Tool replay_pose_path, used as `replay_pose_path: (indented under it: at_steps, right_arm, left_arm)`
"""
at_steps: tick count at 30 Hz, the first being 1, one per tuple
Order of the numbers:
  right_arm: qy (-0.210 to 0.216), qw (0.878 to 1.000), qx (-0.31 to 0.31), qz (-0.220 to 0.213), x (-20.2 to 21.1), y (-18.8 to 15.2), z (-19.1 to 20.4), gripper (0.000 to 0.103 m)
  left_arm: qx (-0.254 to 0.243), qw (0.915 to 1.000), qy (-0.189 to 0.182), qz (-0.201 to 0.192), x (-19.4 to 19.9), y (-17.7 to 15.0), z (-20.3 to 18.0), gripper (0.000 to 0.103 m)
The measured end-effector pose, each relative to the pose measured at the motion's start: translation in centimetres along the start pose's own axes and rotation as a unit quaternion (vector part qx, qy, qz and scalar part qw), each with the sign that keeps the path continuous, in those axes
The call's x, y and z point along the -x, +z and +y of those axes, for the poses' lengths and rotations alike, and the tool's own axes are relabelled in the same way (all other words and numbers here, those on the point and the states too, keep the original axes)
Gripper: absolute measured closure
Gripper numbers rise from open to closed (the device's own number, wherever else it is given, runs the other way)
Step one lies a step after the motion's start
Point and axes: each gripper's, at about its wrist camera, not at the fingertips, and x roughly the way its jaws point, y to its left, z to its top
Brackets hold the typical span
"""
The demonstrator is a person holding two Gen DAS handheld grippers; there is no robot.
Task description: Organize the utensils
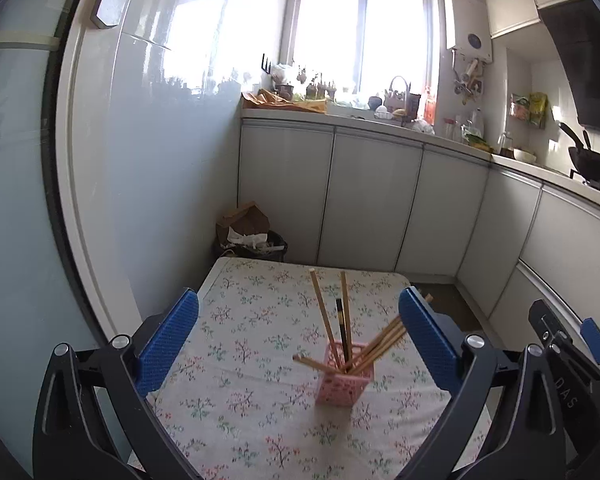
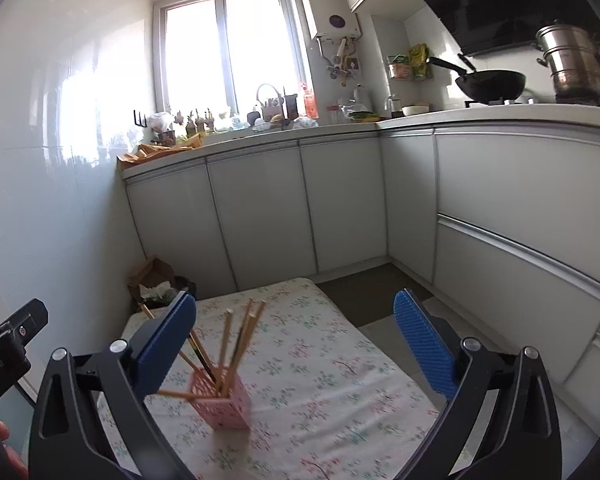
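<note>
A pink perforated holder stands on the floral tablecloth. Several wooden chopsticks and one dark chopstick stick out of it, some leaning right, one poking out through its left side. My left gripper is open and empty, held above the table, with the holder between and beyond its blue pads. In the right wrist view the holder sits low left, just right of the left pad. My right gripper is open and empty above the table.
A small table stands in a kitchen corner. A bin with paper sits behind it by the wall. White cabinets and a cluttered counter run behind and right, with a wok and steel pot. The other gripper shows at each view's edge.
</note>
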Motion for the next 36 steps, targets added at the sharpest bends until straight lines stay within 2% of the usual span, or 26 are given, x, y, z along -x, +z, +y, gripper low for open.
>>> replay_pose_path:
  at_steps: [6,12,22,26,36]
  right_arm:
    - [-0.039,0.999,0.023,0.010,3.5,-1.6,-1.4,0.006]
    - [-0.069,0.997,-0.001,0.021,6.1,-2.7,-3.3,0.006]
    - [-0.067,0.995,-0.037,0.065,9.0,-3.2,-5.3,0.006]
    - [-0.071,0.994,-0.038,0.070,9.5,-3.2,-5.6,0.006]
    - [-0.074,0.994,-0.040,0.076,9.9,-2.9,-5.8,0.006]
  left_arm:
    - [-0.012,0.9997,-0.005,0.019,2.7,-1.8,-0.8,0.007]
    - [-0.026,0.9992,-0.006,0.029,5.1,-2.8,-1.7,0.007]
    - [-0.035,0.9988,0.033,0.000,8.9,-4.0,-2.7,0.007]
    - [-0.026,0.9994,0.015,0.020,9.1,-3.8,-2.8,0.007]
    - [-0.029,0.9992,0.010,0.024,9.5,-3.8,-3.3,0.007]
